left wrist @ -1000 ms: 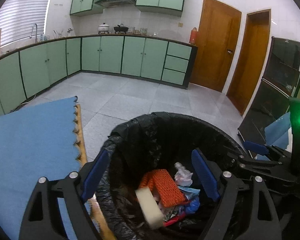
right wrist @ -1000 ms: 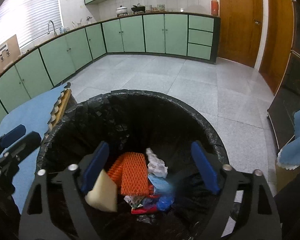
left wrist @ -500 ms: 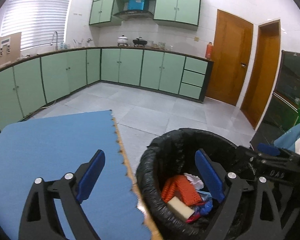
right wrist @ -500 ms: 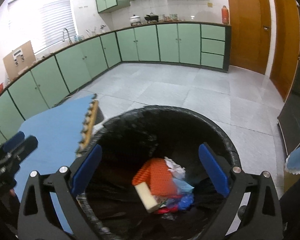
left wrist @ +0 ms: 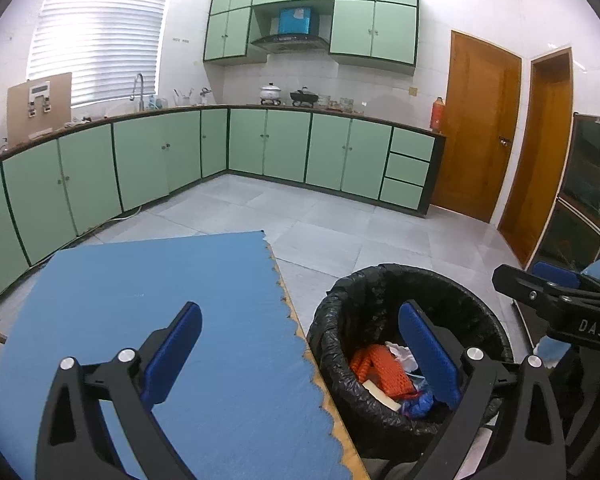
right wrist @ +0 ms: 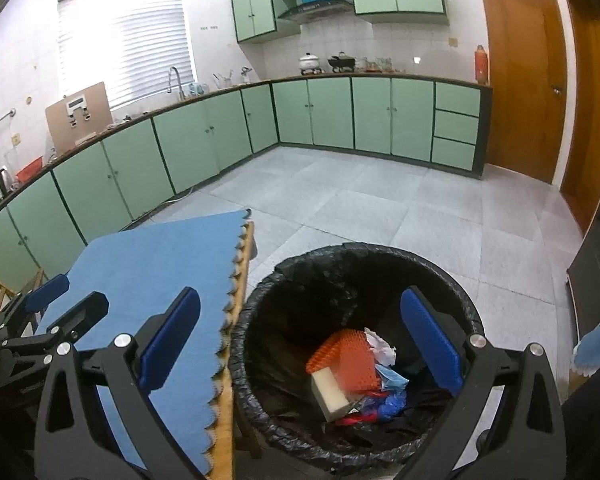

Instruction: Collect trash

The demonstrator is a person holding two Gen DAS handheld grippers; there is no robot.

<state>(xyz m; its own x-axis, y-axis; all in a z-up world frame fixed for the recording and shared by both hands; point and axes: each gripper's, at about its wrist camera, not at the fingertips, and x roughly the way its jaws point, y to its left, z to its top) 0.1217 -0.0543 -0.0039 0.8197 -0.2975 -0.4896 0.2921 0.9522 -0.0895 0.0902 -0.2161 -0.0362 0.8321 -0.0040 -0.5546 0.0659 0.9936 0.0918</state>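
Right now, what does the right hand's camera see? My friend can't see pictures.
The open, empty right gripper hangs over a black-lined trash bin holding an orange mesh net, a cream sponge and crumpled scraps. A blue mat covers the table on the left, with green kitchen cabinets behind.

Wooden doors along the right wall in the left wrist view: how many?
2. One closed door stands just past the end of the green cabinets; a second door is nearer the camera. More may be out of frame.
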